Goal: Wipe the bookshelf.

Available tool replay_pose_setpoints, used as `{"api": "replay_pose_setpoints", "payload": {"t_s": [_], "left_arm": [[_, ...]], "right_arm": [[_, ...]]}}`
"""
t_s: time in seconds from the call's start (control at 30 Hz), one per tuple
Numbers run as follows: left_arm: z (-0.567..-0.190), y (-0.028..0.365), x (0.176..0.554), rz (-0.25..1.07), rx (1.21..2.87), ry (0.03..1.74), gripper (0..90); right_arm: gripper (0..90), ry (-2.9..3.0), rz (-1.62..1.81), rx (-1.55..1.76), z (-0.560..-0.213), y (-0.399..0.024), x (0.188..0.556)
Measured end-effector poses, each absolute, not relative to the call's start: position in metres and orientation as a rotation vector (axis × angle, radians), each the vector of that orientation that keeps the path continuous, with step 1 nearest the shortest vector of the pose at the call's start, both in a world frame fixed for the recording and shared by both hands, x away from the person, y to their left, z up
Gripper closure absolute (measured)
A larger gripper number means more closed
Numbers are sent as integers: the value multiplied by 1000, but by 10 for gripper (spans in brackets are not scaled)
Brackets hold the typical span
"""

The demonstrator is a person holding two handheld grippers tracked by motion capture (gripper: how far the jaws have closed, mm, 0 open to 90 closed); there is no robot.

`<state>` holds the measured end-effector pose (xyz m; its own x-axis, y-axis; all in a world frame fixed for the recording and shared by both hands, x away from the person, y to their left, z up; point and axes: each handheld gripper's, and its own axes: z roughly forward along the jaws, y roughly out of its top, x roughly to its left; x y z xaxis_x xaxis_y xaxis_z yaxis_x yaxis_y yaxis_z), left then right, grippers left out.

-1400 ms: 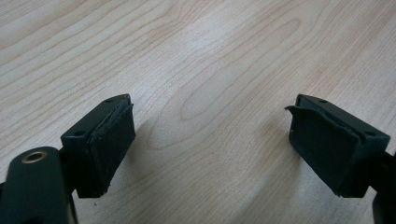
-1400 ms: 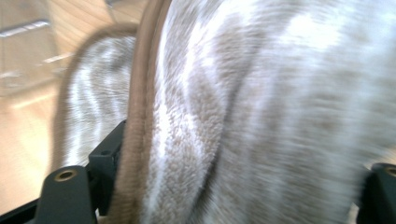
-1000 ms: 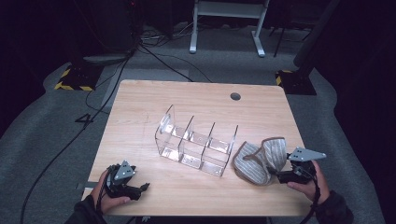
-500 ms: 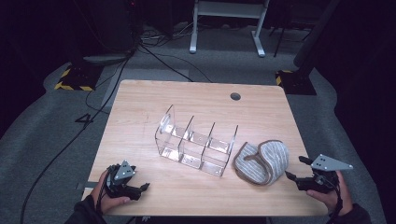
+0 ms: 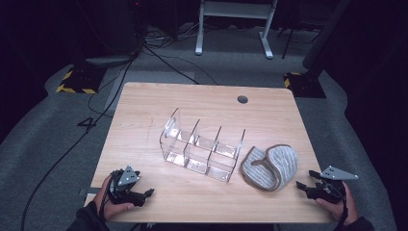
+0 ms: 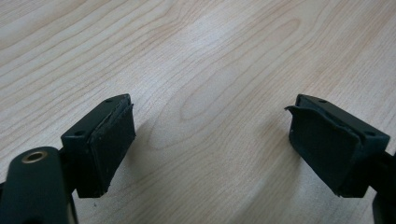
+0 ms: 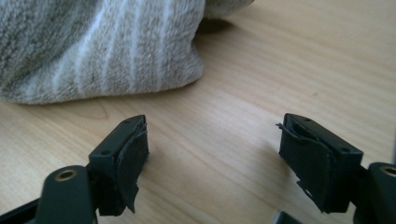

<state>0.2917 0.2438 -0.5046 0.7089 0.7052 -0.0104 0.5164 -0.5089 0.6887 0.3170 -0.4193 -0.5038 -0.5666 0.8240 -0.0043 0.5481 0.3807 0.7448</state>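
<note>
Both hand-held grippers — left point(image 5: 148, 193), right point(image 5: 303, 182) — gape wide, holding nothing; the folded striped towel point(image 5: 269, 166) lies curled on the counter point(image 5: 144, 120), near the right one.

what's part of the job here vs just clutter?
In the job:
striped towel
clear divider organizer
right gripper, open, nearest the towel
left gripper, open

Just there:
floor cables
white stand

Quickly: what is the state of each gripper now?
Left gripper: open, holding nothing.
Right gripper: open, holding nothing, near the striped cloth.
</note>
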Motion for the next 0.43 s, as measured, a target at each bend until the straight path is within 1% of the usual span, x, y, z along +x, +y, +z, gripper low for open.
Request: {"api": "replay_pose_setpoints", "payload": {"t_s": [0.43], "left_arm": [[-505, 244, 293, 354, 2232, 916, 145]], "right_arm": [[232, 2257, 1010, 1207, -504, -416, 319]]}}
